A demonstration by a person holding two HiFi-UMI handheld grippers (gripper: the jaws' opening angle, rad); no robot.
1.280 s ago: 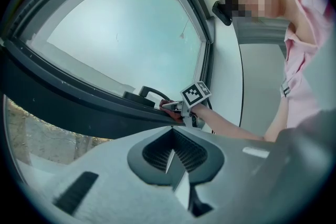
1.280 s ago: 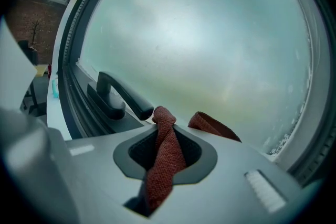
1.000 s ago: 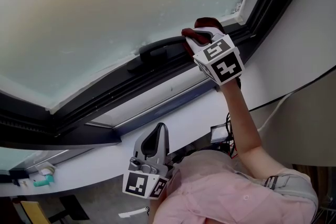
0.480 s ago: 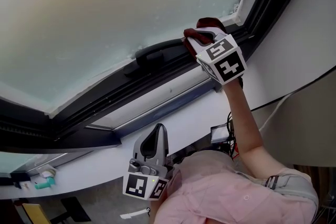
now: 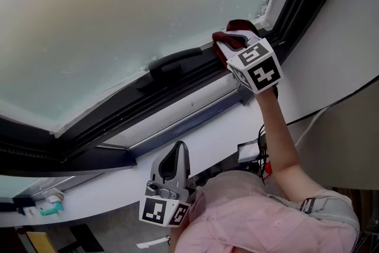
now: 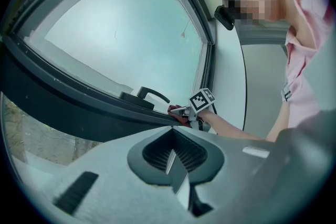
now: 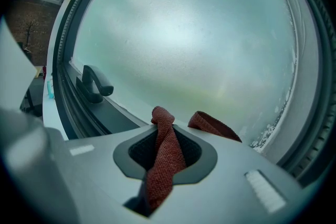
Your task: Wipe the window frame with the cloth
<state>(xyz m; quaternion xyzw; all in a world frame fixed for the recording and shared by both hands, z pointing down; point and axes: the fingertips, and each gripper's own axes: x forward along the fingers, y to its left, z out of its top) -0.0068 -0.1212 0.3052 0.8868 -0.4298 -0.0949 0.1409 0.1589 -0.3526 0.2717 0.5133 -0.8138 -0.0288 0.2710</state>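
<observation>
While my right gripper (image 7: 167,150) is clamped on the dark red woven cloth (image 7: 163,165), that cloth lies against the dark grey window frame (image 5: 177,92), near a corner of the frosted pane and just beside the black lever handle (image 5: 170,63). My left gripper (image 6: 171,161) hangs low, well apart from the frame, jaws together on nothing.

No word, number or brand can be read anywhere I look. The only print is the black-and-white square patterns on the 2 cubes: the right marker cube (image 5: 254,68) on the right hand-held gripper (image 5: 230,43) and the left marker cube (image 5: 161,210) on the left hand-held gripper (image 5: 176,151). These are coded blocks, not letters or digits.
</observation>
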